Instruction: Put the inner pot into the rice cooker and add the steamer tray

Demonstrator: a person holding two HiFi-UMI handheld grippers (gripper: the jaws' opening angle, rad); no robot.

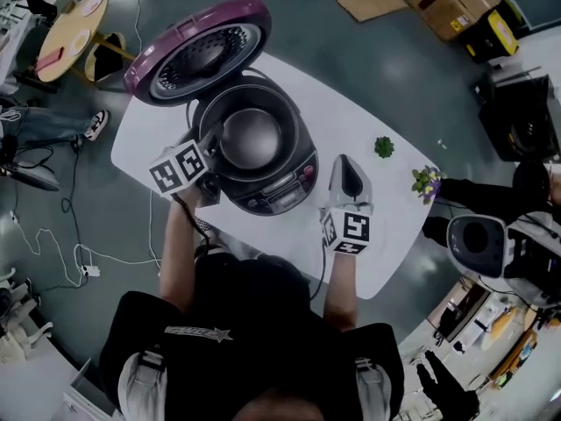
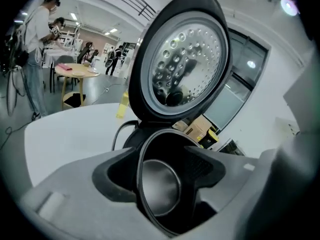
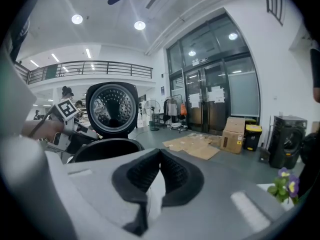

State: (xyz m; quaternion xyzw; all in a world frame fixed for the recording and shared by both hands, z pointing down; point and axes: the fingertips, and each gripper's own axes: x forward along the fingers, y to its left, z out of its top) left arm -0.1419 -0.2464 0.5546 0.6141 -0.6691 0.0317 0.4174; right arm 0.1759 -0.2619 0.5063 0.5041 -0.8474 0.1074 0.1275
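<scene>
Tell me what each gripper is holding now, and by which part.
Nothing is held. The left gripper is open, its jaws astride the inner pot at its rim without clamping it; the right gripper is shut with nothing between its jaws.

One rice cooker (image 1: 282,185), with one raised lid (image 1: 197,51) and one inner pot (image 1: 250,137). Two grippers: left gripper (image 1: 209,146), right gripper (image 1: 348,170). One white surface (image 1: 351,112). Two small plants: green plant (image 1: 384,146), flowering plant (image 1: 426,182). One round wooden table (image 1: 74,20).
</scene>
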